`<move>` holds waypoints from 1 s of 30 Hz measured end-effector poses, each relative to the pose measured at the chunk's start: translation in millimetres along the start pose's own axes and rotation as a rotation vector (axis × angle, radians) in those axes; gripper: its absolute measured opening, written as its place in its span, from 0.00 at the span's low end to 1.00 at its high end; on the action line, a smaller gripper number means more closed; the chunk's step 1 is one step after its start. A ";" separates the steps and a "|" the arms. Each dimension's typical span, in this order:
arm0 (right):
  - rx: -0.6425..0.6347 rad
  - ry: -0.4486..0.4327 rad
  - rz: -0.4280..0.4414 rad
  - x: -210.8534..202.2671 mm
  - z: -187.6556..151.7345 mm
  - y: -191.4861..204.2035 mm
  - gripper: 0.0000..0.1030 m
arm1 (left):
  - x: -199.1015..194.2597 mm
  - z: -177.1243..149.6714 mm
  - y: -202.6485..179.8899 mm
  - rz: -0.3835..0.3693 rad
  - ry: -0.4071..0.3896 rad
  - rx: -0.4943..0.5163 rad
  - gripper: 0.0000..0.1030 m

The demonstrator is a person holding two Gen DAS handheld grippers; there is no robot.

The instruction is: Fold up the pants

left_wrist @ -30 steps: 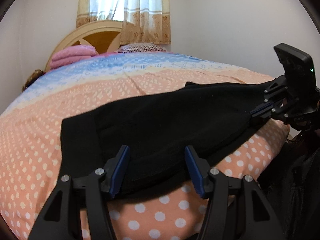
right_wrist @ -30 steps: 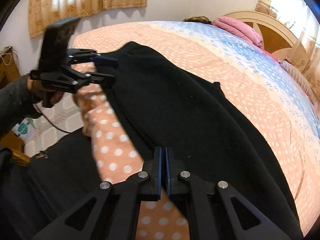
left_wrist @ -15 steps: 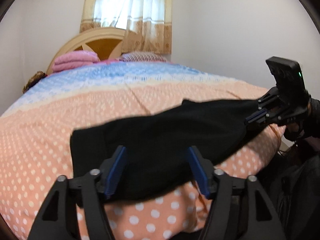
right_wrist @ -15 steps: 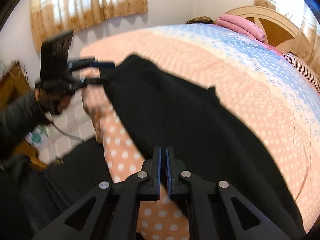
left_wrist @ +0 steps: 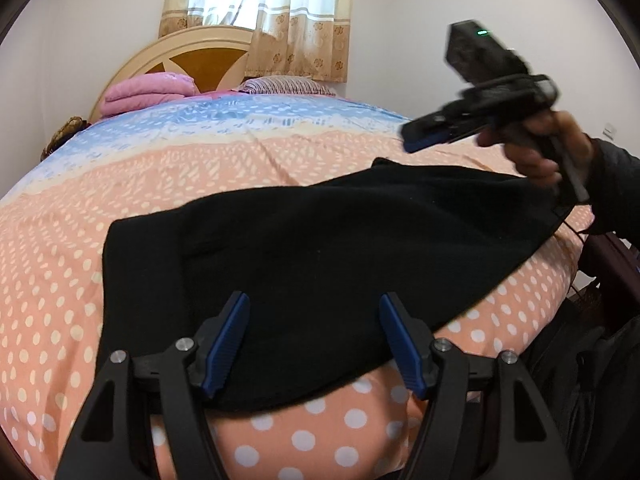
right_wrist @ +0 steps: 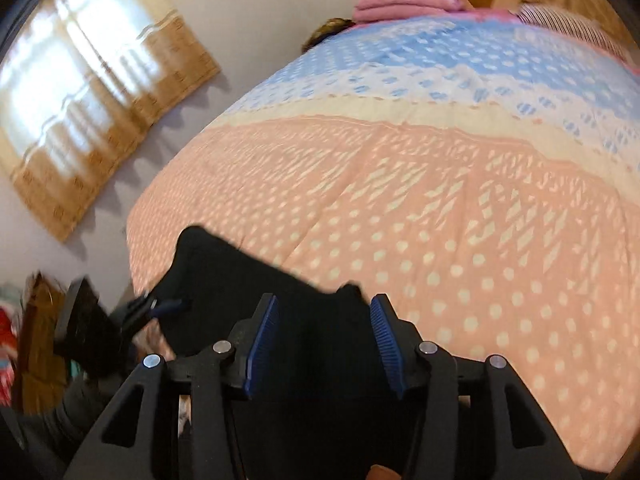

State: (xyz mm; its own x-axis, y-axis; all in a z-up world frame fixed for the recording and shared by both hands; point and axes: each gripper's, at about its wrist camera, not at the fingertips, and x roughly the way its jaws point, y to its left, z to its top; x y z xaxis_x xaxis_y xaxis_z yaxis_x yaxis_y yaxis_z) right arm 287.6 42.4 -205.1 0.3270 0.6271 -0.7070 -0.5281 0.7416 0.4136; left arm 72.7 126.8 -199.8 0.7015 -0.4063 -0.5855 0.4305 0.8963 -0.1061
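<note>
Lifted clear of the black pants (left_wrist: pixel 340 248), right gripper (left_wrist: pixel 424 140) with fingers just parted, nothing between. Pants flat along the bed (left_wrist: pixel 200 168) edge, long axis nine to three. Left gripper (left_wrist: pixel 316 336) nearer, fingers apart, hem at twelve.

My left gripper (left_wrist: pixel 314 340) points downward near the bed's near edge, its blue pads spread apart with nothing pinched between them. My right gripper (right_wrist: pixel 322 334) has just been opening; its jaws stand apart, gripping nothing. My right hand (left_wrist: pixel 538 148) holds its handle raised above the bed's right edge, dark sleeve behind.
</note>
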 end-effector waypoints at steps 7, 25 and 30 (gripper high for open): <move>0.121 0.078 0.048 32.1 9.3 -21.2 0.05 | -3.1 -4.2 -1.1 -0.005 -0.007 0.008 0.68; 0.027 -0.070 -0.093 21.8 -0.5 -17.8 0.05 | -22.3 -1.2 -2.0 0.027 -0.061 -0.053 0.71; 0.013 -0.130 -0.089 -19.0 -21.6 -12.2 0.63 | -37.6 10.2 2.1 0.061 -0.116 -0.095 0.80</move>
State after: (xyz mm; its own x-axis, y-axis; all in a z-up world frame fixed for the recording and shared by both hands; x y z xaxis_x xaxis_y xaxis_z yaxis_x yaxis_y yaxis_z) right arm 270.8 16.3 -209.1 0.4711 0.5840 -0.6610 -0.4828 0.7979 0.3609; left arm 53.0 142.1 -169.9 0.7878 -0.3635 -0.4973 0.3337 0.9304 -0.1516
